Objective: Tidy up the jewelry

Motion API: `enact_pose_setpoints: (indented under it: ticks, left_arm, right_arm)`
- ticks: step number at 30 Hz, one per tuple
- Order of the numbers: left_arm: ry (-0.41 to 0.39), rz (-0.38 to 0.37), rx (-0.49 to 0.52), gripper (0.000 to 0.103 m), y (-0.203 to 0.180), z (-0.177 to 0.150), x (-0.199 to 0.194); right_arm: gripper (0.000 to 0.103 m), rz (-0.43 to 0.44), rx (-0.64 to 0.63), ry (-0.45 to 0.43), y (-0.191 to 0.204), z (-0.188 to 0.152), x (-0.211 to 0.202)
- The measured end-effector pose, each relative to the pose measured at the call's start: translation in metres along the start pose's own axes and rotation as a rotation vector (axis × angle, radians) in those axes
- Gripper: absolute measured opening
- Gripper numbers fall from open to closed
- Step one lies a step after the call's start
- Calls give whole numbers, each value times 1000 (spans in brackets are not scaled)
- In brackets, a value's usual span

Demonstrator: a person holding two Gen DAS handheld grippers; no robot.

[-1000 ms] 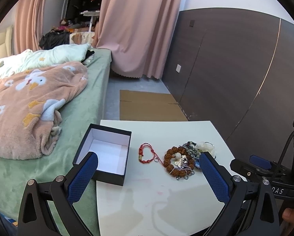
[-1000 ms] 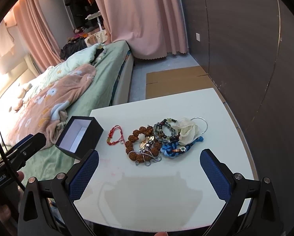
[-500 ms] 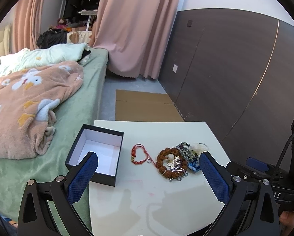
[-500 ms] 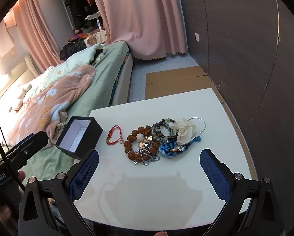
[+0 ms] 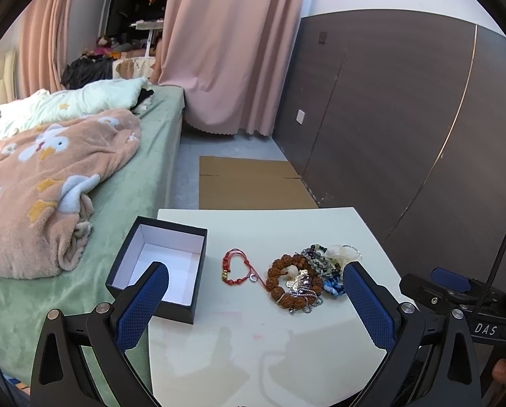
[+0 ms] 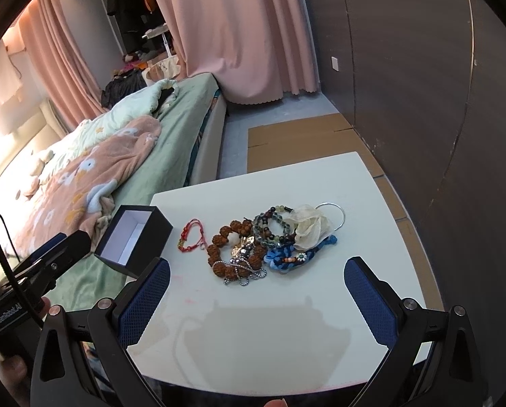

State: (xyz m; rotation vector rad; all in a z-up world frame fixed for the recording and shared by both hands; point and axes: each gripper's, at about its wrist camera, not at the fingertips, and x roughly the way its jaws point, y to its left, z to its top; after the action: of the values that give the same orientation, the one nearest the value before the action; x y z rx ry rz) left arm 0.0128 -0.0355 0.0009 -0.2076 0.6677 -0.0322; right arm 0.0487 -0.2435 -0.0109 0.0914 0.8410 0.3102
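Hovering above the near edge of the white table (image 5: 259, 346), the left gripper (image 5: 253, 300) is spreading its blue-padded fingers wide and gripping nothing. The right gripper (image 6: 256, 293) is likewise hanging released over the same table, its jaws far apart. An open black box (image 5: 161, 264) with a white lining is sitting at the table's left edge, beside the green bed (image 5: 144, 169). Just right of the box a red cord bracelet (image 5: 236, 268) is lying flat. Next to it a brown bead bracelet (image 6: 234, 247), a dark bead strand (image 6: 269, 225), a blue knotted cord (image 6: 286, 259) and a cream fabric flower (image 6: 308, 225) are lying tangled in one pile.
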Motion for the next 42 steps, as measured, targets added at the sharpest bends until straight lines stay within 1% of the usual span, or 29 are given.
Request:
enact_pose_setpoints:
  ticks: [5,9,13,16,20,23,25,28,30,34,38,40,42]
  left_arm:
    - [6,0,-7,102,2,-1,1]
    - [-5,-5,-19,102,4,1,-1]
    - [-3,-15,-48,102,6,5,5]
    - [0,-29,-53,102,4,8,12]
    - [24,-72,-55,102,-3,7,27]
    - [42,-94,-39,96,-11,7,39]
    - [57,-103,-32,87,-17,6,48]
    - [92,-109,-23,76,-25,4,65]
    - [122,-109,-10,72,-30,0,80]
    - [176,-112,14,69,-39,-5,103]
    - [221,-110,32,64,-47,-9,127]
    - [239,-107,40,62,-48,-10,138]
    - [259,-97,46,61,-48,-12,149]
  right_arm:
    - [103,0,6,0,-3,1,-1]
    - [103,-2,13,-2,-5,1,-2]
    - [103,-26,32,-3,-9,2,-1]
    - [103,-35,82,14,-19,5,4]
    - [103,11,181,43,-38,7,12]
    - [103,36,238,57,-50,9,18]
    - [103,43,268,51,-57,11,19]
    - [102,37,301,38,-64,15,21]
    - [98,33,321,40,-69,18,25]
    - [97,48,380,70,-84,21,41]
    - [88,51,429,112,-96,22,62]
    - [87,47,459,149,-103,21,76]
    - [86,79,501,176,-109,21,88]
